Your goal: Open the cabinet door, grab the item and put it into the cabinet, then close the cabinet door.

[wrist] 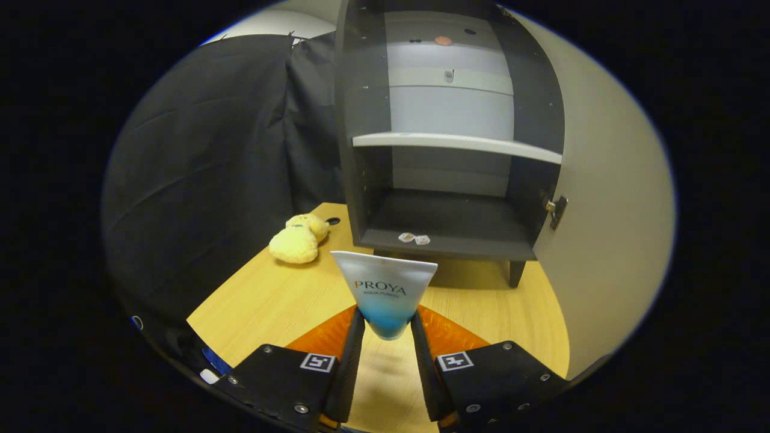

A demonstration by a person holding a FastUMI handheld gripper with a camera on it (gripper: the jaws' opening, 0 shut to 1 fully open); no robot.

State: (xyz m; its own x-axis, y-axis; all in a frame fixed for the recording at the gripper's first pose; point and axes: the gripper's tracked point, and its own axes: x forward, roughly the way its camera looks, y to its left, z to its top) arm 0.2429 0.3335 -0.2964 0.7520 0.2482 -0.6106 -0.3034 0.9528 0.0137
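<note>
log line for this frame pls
door: open | tool: shut on tube, held ahead of cabinet | lower shelf: two small packets | plush toy: on table

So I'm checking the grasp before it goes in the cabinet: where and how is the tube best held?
As it is held now: the gripper is shut on the tube at its narrow blue lower end, one finger on each side, with the wide flat crimped end pointing ahead toward the open cabinet. The taper likely seats it between the fingers, so coming from the narrow end suits it.
</note>
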